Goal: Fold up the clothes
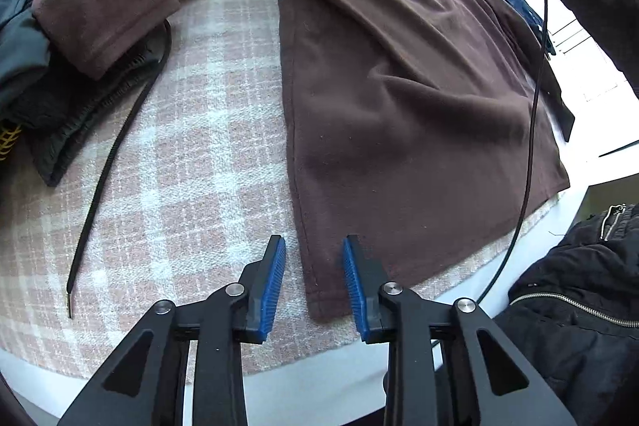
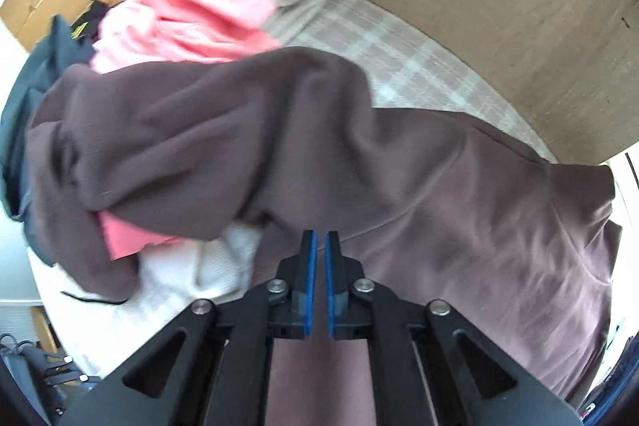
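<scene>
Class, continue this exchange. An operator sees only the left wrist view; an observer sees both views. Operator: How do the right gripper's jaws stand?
Observer: The right gripper is over the brown garment, its jaws a narrow gap apart with nothing between them.
Operator: What's under the garment's bunched end?
Observer: Pink cloth and white cloth poke out beneath it.
Operator: And behind the pile?
Observer: A brown board stands there.

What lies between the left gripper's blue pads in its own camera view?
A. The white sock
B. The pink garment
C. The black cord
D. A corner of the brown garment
D: the left gripper has its pads on either side of the lower corner of the brown garment, which is spread on the checked blanket.
</scene>
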`<state>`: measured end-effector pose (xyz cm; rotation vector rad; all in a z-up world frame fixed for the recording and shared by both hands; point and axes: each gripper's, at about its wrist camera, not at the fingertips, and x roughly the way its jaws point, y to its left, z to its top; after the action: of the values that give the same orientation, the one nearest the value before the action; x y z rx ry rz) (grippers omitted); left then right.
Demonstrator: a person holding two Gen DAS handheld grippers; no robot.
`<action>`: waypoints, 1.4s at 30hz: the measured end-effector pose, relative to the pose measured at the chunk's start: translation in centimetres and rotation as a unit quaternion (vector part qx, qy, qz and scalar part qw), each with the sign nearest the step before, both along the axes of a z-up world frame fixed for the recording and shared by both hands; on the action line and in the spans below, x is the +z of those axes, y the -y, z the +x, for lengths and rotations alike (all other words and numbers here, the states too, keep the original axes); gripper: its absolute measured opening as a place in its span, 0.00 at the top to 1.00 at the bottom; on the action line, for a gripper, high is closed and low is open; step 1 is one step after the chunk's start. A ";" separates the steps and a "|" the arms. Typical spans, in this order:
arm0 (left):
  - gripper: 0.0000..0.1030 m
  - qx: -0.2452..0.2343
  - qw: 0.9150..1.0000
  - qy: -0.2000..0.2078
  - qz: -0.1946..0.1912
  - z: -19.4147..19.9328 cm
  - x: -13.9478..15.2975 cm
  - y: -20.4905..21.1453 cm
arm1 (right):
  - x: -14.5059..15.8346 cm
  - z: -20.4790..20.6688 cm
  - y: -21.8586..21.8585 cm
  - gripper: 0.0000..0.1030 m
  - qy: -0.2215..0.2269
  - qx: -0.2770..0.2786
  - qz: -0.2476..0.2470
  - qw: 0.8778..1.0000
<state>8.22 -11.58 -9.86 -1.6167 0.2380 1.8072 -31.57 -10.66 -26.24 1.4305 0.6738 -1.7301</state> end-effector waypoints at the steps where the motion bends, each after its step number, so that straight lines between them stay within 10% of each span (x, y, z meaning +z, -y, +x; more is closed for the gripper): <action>1: 0.73 -0.003 1.000 0.000 -0.001 0.1 0.1 -0.1 | 0.0 0.7 0.3 0.79 -0.006 0.010 0.002 1.000; 4: 0.71 -0.007 1.000 -0.003 -0.006 0.1 0.3 -0.2 | -0.5 2.4 1.6 0.69 -0.026 0.038 0.015 0.999; 7: 0.96 -0.005 1.000 -0.003 -0.004 0.0 0.5 0.0 | -1.7 2.7 2.4 0.69 -0.044 0.043 0.048 0.997; 12: 0.97 0.012 0.999 -0.007 0.034 0.0 1.4 1.5 | -3.1 1.6 2.2 0.69 -0.039 0.027 0.070 0.996; 15: 0.97 0.040 0.997 -0.004 0.066 -0.1 2.5 3.4 | -3.0 0.3 1.2 0.94 -0.013 0.008 0.048 0.999; 35: 0.97 0.093 0.990 0.044 0.096 4.4 -1.6 8.0 | 3.2 -2.9 -4.3 0.79 0.078 -0.006 -0.121 0.990; 39: 0.97 0.105 0.989 0.053 0.095 4.0 -2.9 6.7 | 1.9 -6.2 -5.7 0.77 0.024 -0.065 -0.075 0.995; 42: 0.97 0.092 0.991 0.045 0.084 4.1 -2.7 6.1 | -1.9 -8.3 -6.0 0.96 0.042 -0.087 -0.038 0.995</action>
<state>12.34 -17.71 -12.59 -1.6389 -0.1071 1.8297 -39.87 -4.69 -28.12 1.5371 0.4441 -1.7959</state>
